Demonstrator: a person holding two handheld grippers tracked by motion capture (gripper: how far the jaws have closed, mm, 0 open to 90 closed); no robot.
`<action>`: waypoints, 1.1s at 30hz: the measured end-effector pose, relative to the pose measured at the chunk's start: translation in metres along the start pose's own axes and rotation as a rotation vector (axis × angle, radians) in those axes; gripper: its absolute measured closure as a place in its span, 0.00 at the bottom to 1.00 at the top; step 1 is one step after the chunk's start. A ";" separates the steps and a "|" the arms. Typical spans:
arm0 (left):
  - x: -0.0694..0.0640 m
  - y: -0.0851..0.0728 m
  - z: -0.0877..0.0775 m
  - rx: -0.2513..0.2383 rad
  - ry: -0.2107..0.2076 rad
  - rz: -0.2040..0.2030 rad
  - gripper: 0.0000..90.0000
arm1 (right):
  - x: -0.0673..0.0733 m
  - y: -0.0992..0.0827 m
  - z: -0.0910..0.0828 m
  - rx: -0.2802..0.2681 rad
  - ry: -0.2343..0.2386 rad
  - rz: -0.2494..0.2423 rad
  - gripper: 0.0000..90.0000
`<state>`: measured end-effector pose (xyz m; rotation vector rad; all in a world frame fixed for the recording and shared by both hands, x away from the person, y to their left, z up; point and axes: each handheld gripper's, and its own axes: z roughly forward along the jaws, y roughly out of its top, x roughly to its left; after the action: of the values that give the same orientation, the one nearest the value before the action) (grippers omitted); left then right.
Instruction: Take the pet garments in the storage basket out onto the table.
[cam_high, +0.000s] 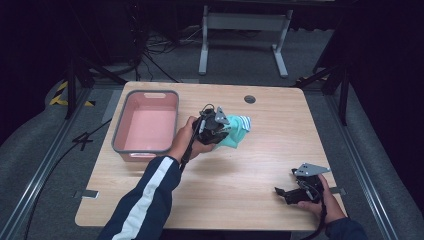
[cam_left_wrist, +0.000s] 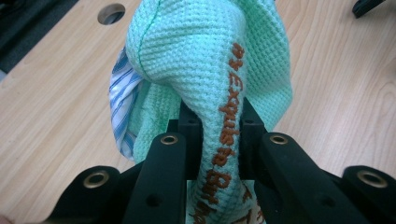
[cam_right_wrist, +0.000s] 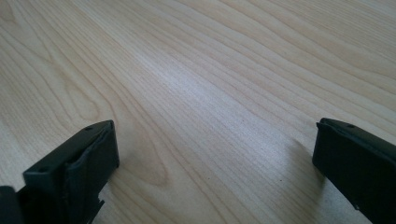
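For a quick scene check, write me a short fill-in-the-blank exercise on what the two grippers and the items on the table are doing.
1. The left gripper is shut on a mint-green ____.
2. The right gripper has its jaws ____ above bare wood.
3. The pink tub on the table holds ____.
4. The lettering stitched on the cloth is ____ in colour.

Missing words: cloth; open; nothing; orange

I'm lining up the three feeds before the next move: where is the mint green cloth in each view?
High view: the mint green cloth lies mid-table, right of the pink tray, at the left claw.
Left gripper view: the cloth stands centre frame, pinched between the black jaws.
Right gripper view: wood and open jaws; no cloth.
Shared landmark: the round hole in the table.
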<state>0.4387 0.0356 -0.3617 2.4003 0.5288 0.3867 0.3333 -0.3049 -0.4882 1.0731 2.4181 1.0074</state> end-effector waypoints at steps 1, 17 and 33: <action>0.000 0.000 0.003 0.004 0.000 -0.004 0.87 | 0.000 0.000 0.000 0.000 0.000 0.000 0.01; -0.007 -0.009 0.047 0.062 -0.010 -0.033 0.86 | 0.000 0.000 0.000 0.000 0.000 0.001 0.01; -0.013 -0.015 0.065 0.090 -0.020 -0.040 0.80 | 0.000 0.000 0.000 0.000 0.000 0.000 0.01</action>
<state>0.4493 0.0061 -0.4221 2.4727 0.5955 0.3274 0.3333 -0.3049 -0.4882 1.0734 2.4182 1.0075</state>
